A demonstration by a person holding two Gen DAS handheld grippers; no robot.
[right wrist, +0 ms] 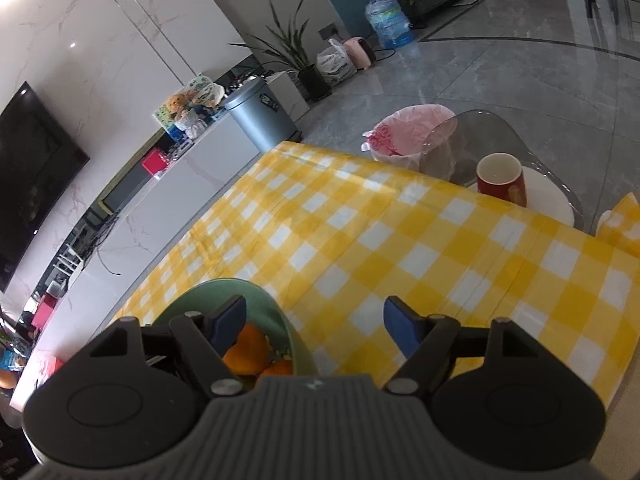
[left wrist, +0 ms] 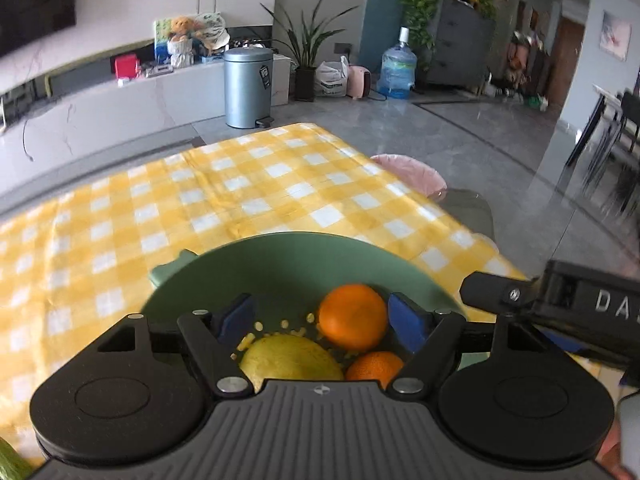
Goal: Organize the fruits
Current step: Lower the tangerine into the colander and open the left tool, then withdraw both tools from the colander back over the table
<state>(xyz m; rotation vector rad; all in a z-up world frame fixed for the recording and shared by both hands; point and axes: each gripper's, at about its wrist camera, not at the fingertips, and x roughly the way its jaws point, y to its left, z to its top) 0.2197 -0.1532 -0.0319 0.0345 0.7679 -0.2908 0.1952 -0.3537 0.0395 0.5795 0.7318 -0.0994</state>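
The green bowl (left wrist: 280, 264) sits on the table (left wrist: 160, 200) near its front edge, on the yellow checked cloth, and it already holds fruit: one orange (left wrist: 353, 316) toward the right side of the bowl, a second orange (left wrist: 374, 366) closer to the camera and partly hidden by the tool body, and a yellow-green fruit (left wrist: 290, 358) beside them, perhaps a pear or lemon. The three lie close together at the bottom, over the drain holes.

The left gripper (left wrist: 324, 320) hangs over the bowl with its jaws wide and nothing held; the first orange lies just beside its right pad but is not pinched. The right gripper (right wrist: 316, 320) is also spread wide and empty, hovering above the cloth just to the right of the bowl.

By my judgement the sorting is well along or nearly done, since the rest of the cloth shows no loose fruit. A green object (left wrist: 10, 460) peeks in at the lower left corner of the left view; I cannot tell what it is. A red cup (right wrist: 502, 178) stands off the table's far right corner.
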